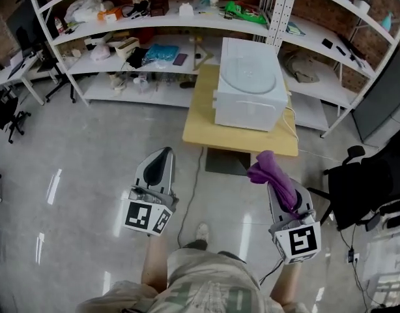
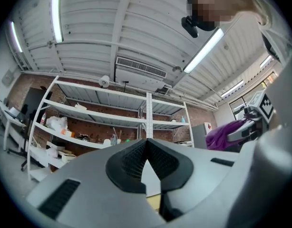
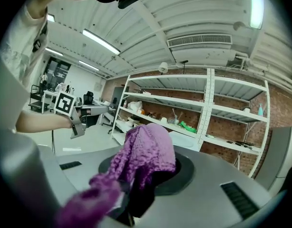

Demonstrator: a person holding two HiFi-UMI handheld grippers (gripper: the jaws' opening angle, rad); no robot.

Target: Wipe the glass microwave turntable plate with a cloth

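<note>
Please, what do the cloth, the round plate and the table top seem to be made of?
Cloth: purple, with a fuzzy, nubbly pile, so probably microfibre or terry; it droops in soft folds.
Plate: clear and glossy, likely glass; the white microwave under it shows through.
Table top: pale yellow, matt, perhaps wood or laminate; the grain is too small to tell.

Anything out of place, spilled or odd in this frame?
The glass turntable plate lies flat on top of the white microwave rather than inside it, which is an unusual spot for it. Nothing looks spilled or broken. The purple cloth is clamped in the right hand-held gripper, well short of the plate.
</note>
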